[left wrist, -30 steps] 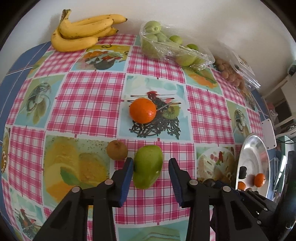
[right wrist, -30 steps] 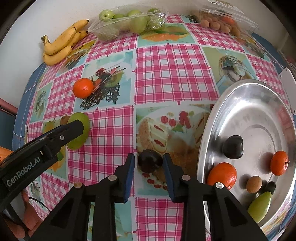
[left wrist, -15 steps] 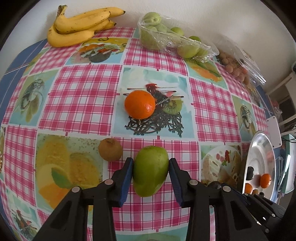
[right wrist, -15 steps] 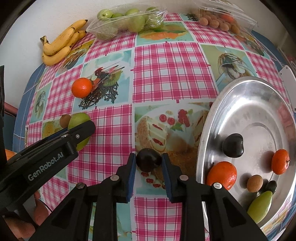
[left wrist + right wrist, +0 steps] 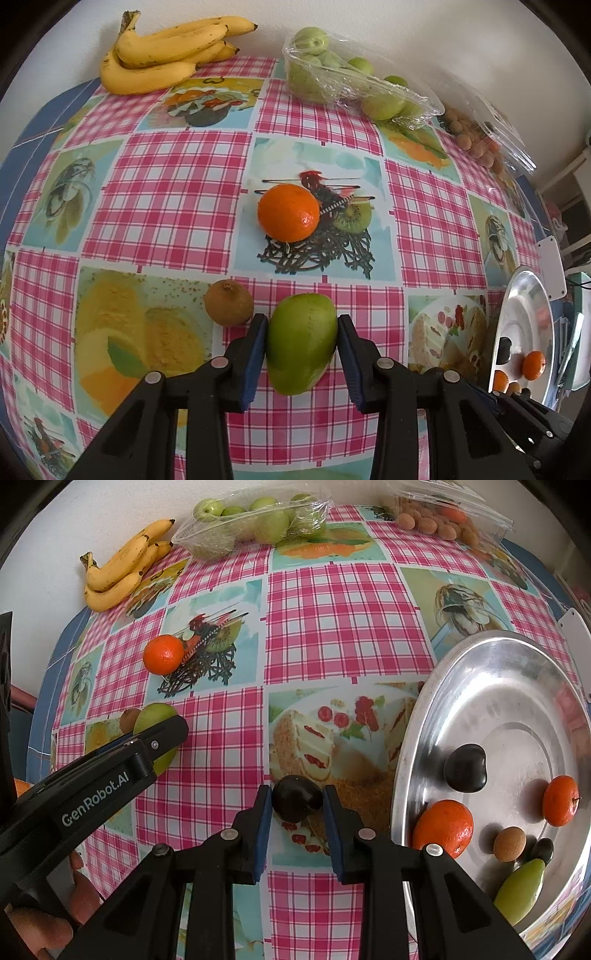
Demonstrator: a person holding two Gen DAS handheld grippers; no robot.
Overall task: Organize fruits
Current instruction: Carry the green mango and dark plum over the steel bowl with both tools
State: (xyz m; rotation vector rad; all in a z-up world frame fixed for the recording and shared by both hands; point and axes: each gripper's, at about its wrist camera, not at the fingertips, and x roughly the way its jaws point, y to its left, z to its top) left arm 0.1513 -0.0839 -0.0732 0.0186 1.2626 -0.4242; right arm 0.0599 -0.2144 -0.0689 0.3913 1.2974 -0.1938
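Note:
A green mango (image 5: pixel 300 354) lies on the checked tablecloth, and my left gripper (image 5: pixel 302 325) has its jaws closing on it, both blue pads pressing its sides. The right wrist view shows this mango (image 5: pixel 155 713) partly behind a left finger (image 5: pixel 162 734). My right gripper (image 5: pixel 297 794) is shut on a dark plum (image 5: pixel 295 800) that rests on the cloth just left of the silver tray (image 5: pixel 498 686). The tray holds another dark plum (image 5: pixel 465 768), two oranges (image 5: pixel 443 829) (image 5: pixel 559 800), a small brown fruit (image 5: pixel 509 843) and a slim green mango (image 5: pixel 521 890).
A loose orange (image 5: pixel 289 213) sits mid-table, and a brown round fruit (image 5: pixel 229 302) lies just left of the left gripper. Along the back wall are bananas (image 5: pixel 166 55), a wrapped tray of green fruits (image 5: pixel 343 81) and a clear box of small brown fruits (image 5: pixel 476 144).
The left gripper slid forward around the green mango and its jaws closed against it. The right jaws narrowed onto the dark plum. The right hand stayed in place.

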